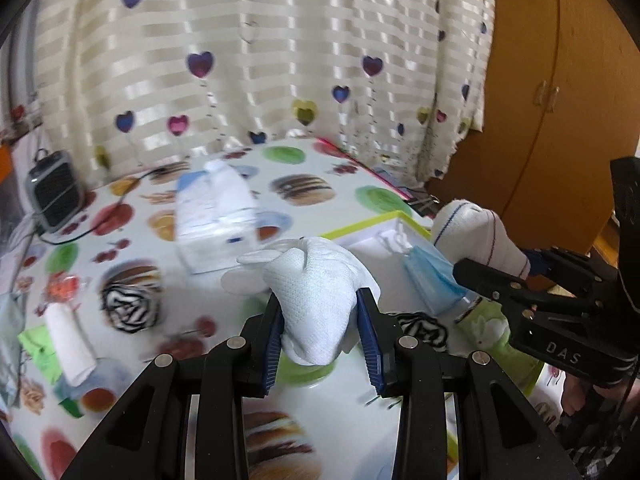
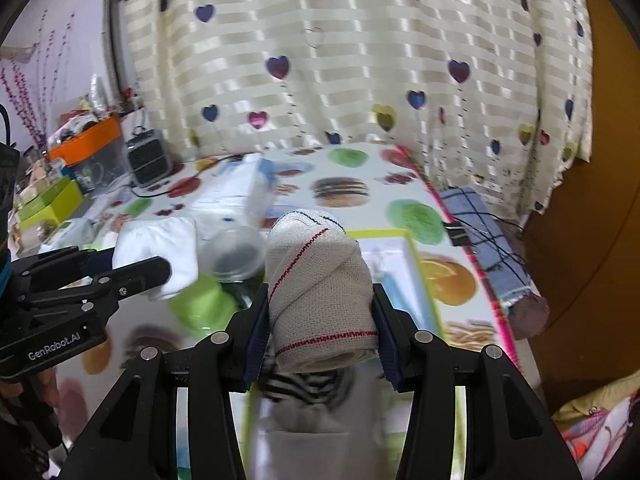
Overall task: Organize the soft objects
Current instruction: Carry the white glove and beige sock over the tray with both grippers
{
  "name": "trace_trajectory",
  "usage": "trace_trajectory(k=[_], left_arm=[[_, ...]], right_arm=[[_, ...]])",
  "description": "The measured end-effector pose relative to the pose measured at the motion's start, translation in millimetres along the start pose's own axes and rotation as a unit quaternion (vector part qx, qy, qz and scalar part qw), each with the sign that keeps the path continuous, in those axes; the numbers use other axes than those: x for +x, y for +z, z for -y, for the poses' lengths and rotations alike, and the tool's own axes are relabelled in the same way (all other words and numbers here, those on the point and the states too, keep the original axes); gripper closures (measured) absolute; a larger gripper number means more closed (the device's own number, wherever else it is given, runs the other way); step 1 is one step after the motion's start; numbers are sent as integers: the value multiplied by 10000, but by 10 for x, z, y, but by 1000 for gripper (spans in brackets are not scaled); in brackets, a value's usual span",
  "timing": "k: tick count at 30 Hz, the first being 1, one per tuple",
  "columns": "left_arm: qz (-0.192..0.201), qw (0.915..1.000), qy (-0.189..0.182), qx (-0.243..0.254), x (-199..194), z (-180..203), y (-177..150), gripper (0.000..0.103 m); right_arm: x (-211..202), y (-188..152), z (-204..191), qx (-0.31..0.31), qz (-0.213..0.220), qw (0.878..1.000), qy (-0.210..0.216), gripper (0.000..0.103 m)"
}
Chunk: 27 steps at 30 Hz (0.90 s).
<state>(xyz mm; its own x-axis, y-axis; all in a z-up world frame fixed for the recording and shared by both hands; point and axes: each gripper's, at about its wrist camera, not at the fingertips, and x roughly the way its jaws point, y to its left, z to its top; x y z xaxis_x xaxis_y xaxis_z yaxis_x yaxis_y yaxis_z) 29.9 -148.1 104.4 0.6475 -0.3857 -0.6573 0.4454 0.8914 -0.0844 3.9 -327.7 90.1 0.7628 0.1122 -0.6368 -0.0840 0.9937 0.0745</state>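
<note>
In the left wrist view my left gripper (image 1: 320,298) is shut on a white rolled cloth (image 1: 316,276), held above the patterned tablecloth (image 1: 340,184). At that view's right, my right gripper (image 1: 486,280) carries a beige rolled bandage (image 1: 476,236) with red and blue stitch lines. The right wrist view shows the right gripper (image 2: 320,294) shut on that bandage (image 2: 320,280) over a lime-rimmed white box (image 2: 376,233). The left gripper (image 2: 140,272) with its white cloth (image 2: 160,244) is at the left. A zebra-striped roll (image 2: 304,384) lies below the bandage.
The box (image 1: 372,224) holds a blue face mask (image 1: 430,280). Two zebra rolls (image 1: 128,304) (image 1: 424,328), a green cloth (image 1: 488,328), a white rolled towel (image 1: 68,340) and a tissue pack (image 1: 216,216) lie on the table. A small fan (image 1: 54,192) stands far left; a wooden cupboard (image 1: 560,100) is right.
</note>
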Motion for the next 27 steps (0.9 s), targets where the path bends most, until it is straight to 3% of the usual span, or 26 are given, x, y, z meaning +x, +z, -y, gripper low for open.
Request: trace_trajectory(k=[10, 27], left_arm=[[-259, 9991, -215, 239, 455, 290, 108, 69], [-571, 9971, -193, 473, 863, 510, 67, 69]], right_arm=[[299, 51, 373, 26, -309, 9994, -161, 55], [720, 76, 535, -182, -824, 9964, -66, 55]])
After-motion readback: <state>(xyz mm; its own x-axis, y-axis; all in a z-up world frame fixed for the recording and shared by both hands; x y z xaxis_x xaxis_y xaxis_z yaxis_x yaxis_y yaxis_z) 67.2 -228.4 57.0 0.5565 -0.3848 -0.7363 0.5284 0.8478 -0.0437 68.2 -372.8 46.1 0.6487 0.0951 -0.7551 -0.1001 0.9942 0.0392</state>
